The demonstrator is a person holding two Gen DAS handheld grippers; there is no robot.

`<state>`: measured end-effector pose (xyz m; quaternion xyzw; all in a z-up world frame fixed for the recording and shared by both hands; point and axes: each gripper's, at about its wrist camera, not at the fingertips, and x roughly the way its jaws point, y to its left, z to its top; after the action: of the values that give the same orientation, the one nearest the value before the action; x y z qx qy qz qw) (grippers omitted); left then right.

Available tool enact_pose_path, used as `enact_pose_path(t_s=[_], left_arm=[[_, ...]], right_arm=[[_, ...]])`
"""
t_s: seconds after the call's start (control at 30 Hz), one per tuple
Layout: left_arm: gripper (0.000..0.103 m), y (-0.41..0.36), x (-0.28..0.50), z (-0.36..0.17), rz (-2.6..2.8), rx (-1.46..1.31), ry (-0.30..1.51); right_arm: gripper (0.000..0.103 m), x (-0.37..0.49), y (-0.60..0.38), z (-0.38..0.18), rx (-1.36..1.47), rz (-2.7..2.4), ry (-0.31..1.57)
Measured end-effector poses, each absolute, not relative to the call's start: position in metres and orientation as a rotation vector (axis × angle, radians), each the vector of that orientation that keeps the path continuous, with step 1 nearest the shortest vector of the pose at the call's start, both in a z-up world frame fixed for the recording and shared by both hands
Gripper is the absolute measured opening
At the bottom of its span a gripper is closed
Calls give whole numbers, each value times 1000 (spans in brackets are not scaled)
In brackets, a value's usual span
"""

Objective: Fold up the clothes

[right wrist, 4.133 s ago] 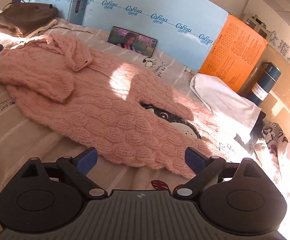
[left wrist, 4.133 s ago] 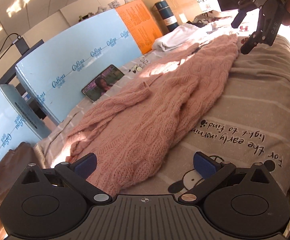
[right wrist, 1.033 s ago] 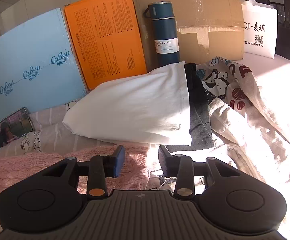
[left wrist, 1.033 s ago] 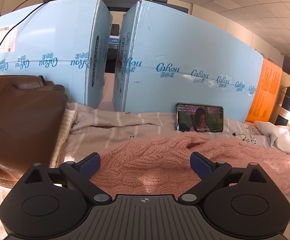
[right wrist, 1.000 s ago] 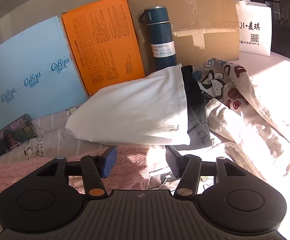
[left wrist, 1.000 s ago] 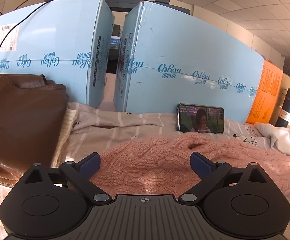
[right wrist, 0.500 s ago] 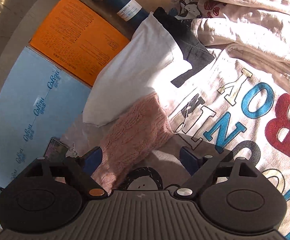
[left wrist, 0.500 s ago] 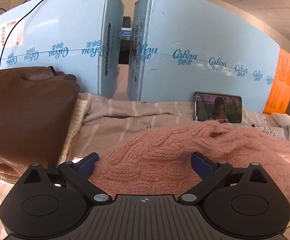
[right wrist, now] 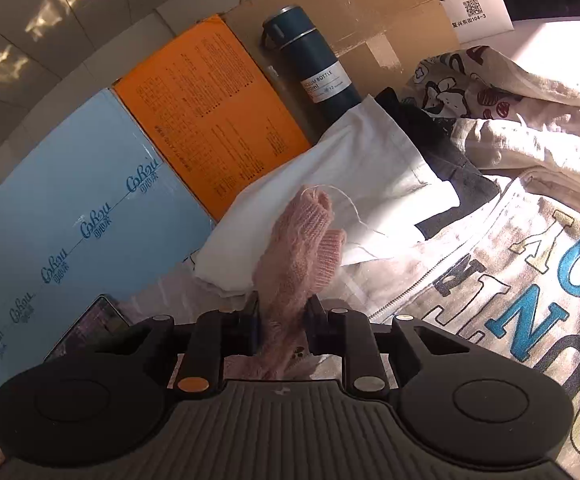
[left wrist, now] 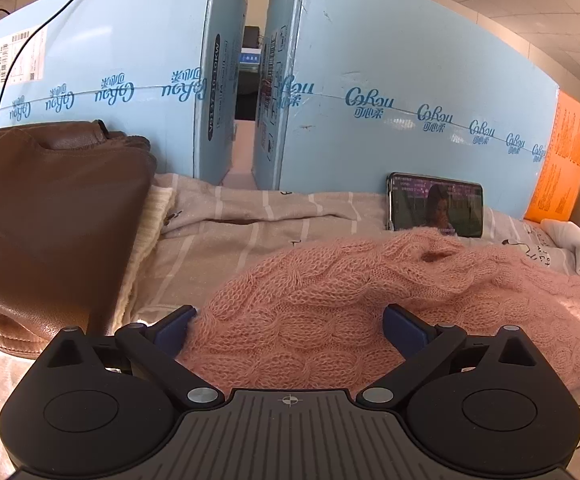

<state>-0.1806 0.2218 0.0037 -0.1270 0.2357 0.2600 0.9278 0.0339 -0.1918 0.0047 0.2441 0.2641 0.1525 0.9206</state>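
Sweater pinched by right hand-held gripper; left hand-held gripper wide around it.

The right gripper is pinching a pink knit sleeve between its nearly closed jaws — the cuff is standing up (slightly folded over) before a white pillow, with a blue bottle standing behind.

Pink cable-knit sweater on grey bedsheet w/ white stripes, brown leather jacket, light-blue boxes w/ blue logos, orange box, dark teal bottle.
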Motion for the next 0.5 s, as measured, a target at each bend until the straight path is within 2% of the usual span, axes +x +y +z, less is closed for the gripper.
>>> enact_pose_path(t_s=[0.5], left_arm=[[100, 215, -183, 8, 520, -230, 443]], right_arm=[[16, -12, -210, 47, 308, 260, 233]])
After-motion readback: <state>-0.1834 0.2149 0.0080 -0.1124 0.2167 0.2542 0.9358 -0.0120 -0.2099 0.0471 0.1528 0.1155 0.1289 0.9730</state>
